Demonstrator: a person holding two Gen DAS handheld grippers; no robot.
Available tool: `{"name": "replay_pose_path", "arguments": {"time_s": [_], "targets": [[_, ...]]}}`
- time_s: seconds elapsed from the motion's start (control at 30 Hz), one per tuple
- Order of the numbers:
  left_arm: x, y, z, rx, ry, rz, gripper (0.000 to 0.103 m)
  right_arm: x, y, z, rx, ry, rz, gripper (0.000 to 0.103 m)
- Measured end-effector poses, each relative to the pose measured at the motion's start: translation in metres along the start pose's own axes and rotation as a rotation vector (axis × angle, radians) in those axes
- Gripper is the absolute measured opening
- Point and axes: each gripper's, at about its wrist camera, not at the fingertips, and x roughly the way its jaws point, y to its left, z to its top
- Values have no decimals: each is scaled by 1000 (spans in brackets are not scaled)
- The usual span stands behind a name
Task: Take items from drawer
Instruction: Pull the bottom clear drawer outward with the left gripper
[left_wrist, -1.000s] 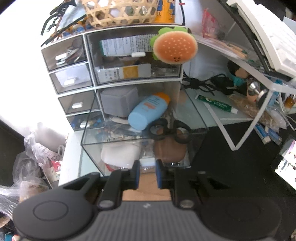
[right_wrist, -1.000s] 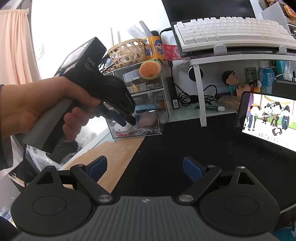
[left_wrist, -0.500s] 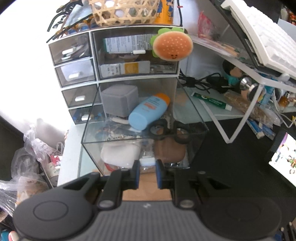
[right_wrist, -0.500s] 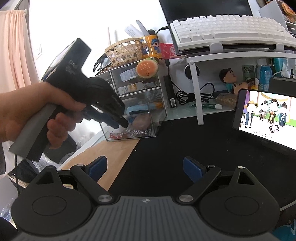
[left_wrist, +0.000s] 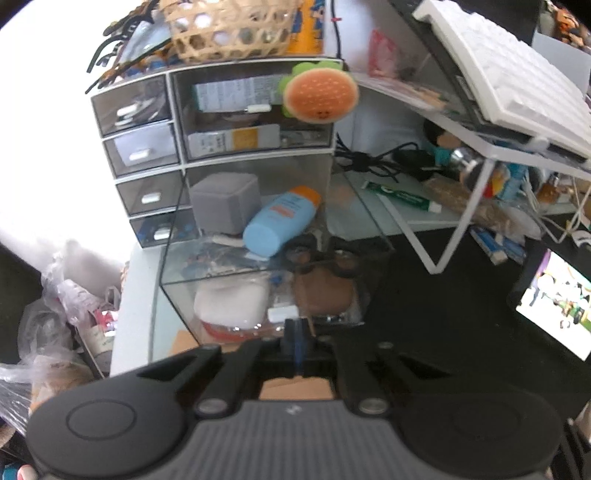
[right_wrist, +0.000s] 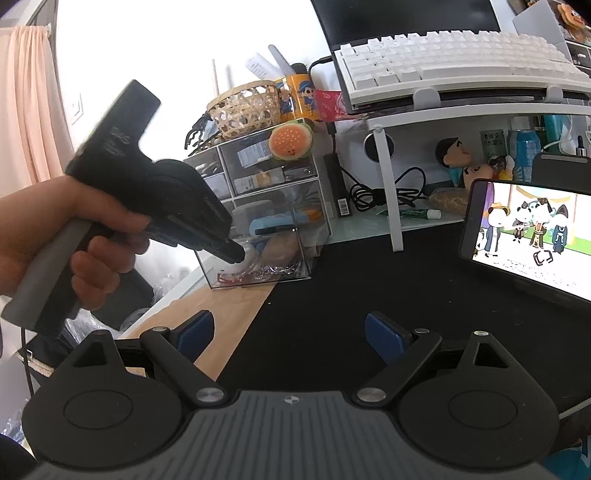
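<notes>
A clear plastic drawer (left_wrist: 173, 258) is pulled far out of a small white organizer (left_wrist: 255, 158) and rests on the desk. It holds a blue lotion bottle (left_wrist: 277, 225), a grey box (left_wrist: 223, 203), a white case (left_wrist: 231, 304), black glasses (left_wrist: 321, 256) and a brown item (left_wrist: 321, 297). My left gripper (left_wrist: 295, 345) is shut, with nothing seen between its fingers, right at the drawer's front wall; it also shows in the right wrist view (right_wrist: 236, 254). My right gripper (right_wrist: 286, 336) is open and empty, low over the black mat, well short of the drawer (right_wrist: 284, 258).
A white stand (left_wrist: 461, 206) with a keyboard (left_wrist: 509, 70) is on the right. A phone (right_wrist: 524, 225) leans at right. A wicker basket (left_wrist: 229, 26) and a burger plush (left_wrist: 319, 94) sit on the organizer. Plastic bags (left_wrist: 55, 325) lie at left.
My left gripper's fingers have closed together at the drawer's front. The drawer contents have not moved. The right gripper stays open and has moved a little closer.
</notes>
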Motion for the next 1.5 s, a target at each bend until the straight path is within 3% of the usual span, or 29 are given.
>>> {"name": "replay_pose_path", "arguments": {"time_s": [0.33,0.63,0.77,1.5], "targets": [[4,2,4,-47,-7,61,26,-1,3,-1,-7,8,0,92],[17,1,7,-102,8,67,26,0,3,-3,-4,14,8,92],[18,-3,5,-100,2,94,20,2,4,-3,-5,20,13,92],[3,-3,-12,-45,-4,35,19,4,7,-3,-17,23,25,92]]}}
